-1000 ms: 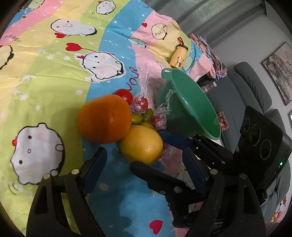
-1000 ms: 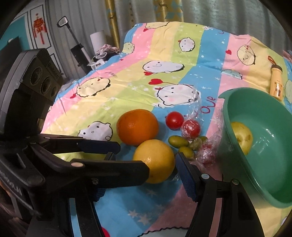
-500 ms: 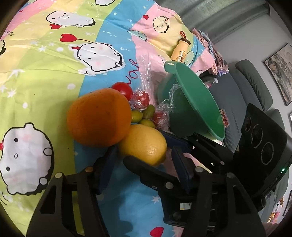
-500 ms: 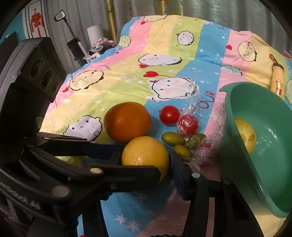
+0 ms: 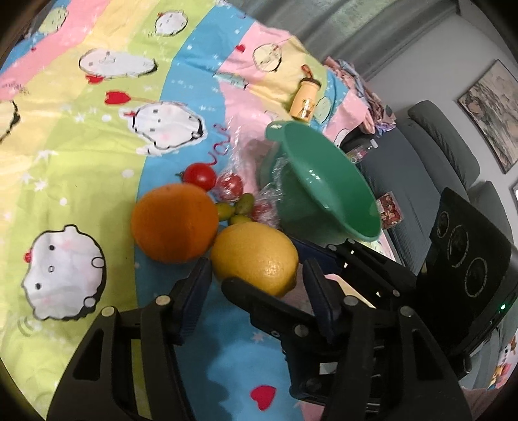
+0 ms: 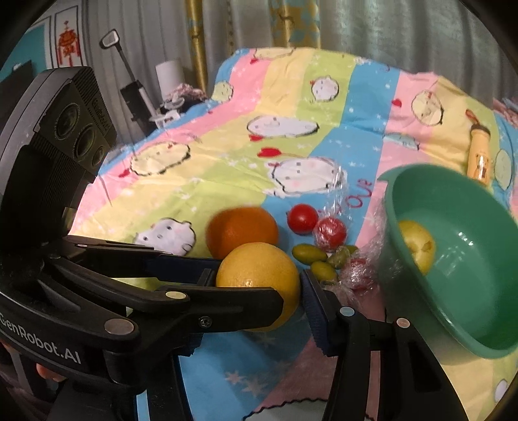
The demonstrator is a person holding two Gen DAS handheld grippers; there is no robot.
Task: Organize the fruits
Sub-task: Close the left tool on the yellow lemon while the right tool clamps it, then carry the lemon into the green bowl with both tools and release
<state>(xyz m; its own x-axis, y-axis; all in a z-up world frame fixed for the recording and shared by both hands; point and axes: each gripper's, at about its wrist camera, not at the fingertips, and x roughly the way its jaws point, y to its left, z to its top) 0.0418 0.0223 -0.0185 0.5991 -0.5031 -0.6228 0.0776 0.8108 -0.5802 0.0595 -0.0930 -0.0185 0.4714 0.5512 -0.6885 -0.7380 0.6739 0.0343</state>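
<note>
Yellow grapefruit (image 5: 255, 254) between both grippers' pads

A grey sofa (image 5: 433, 152) is parked along the pale wall, with a framed picture (image 5: 495, 113) hung above it. Grey curtains (image 6: 372, 29) are drawn across the back, gold patterned drapes (image 6: 291, 22) mixed in. A red hanging ornament (image 6: 66, 42) is pinned on a teal wall, and an upright vacuum (image 6: 129, 87) is propped nearby. Lighting's kinda dim.

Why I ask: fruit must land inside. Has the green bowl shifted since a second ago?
No. The green bowl still sits below the yellow bottle in the right wrist view.
</note>
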